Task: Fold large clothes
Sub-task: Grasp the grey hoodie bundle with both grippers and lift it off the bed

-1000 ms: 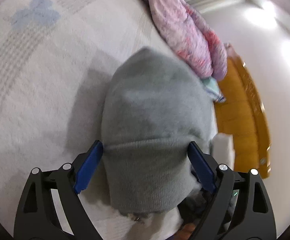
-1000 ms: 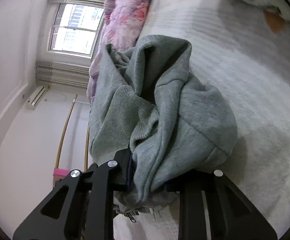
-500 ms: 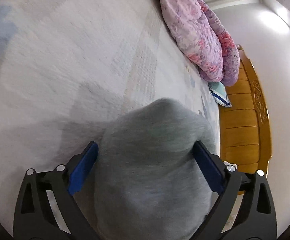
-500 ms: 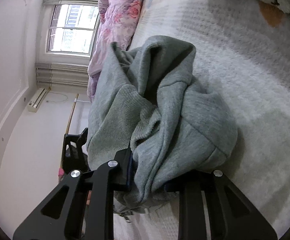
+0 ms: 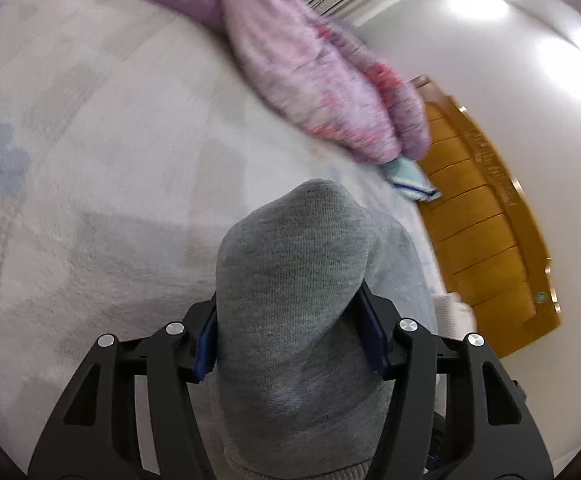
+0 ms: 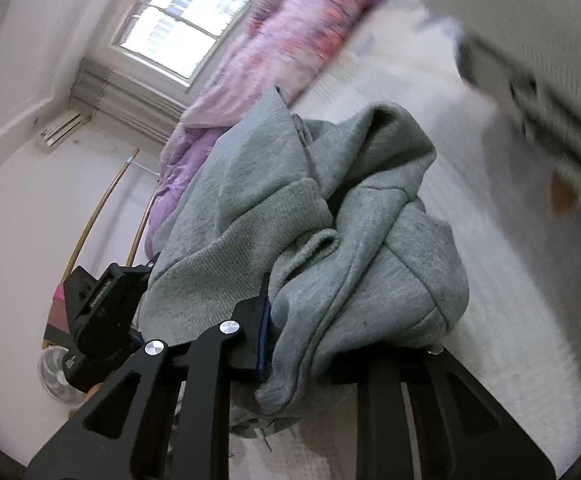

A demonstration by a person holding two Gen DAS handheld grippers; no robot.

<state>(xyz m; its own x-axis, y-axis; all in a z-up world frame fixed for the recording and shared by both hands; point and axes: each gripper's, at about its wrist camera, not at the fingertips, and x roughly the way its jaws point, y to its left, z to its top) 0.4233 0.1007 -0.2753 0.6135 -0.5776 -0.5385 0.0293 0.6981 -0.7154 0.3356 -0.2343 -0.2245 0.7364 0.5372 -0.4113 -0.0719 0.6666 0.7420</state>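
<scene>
Grey sweater point(image 5: 290, 300) being pinched between closing left claw point(image 5: 290, 330), bunched folds being clamped in right claw point(image 6: 342, 344), bed point(image 5: 110, 160) apparently just beneath, blurred.

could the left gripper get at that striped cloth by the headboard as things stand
Probably not. The left gripper has just closed on the grey sweater, which fills its jaws and bulges forward. The striped cloth lies beyond, tucked under the pink quilt, so the gripper would have to let go first.

Right gripper point(image 6: 310, 332) clamped on a bunched grey garment point(image 6: 330, 232), which drapes over its 2 fingers above a white bedspread point(image 6: 490, 320). Left gripper point(image 6: 102, 312) at the garment's left edge. Pink quilt point(image 6: 290, 32) and window point(image 6: 178, 32) behind.
</scene>
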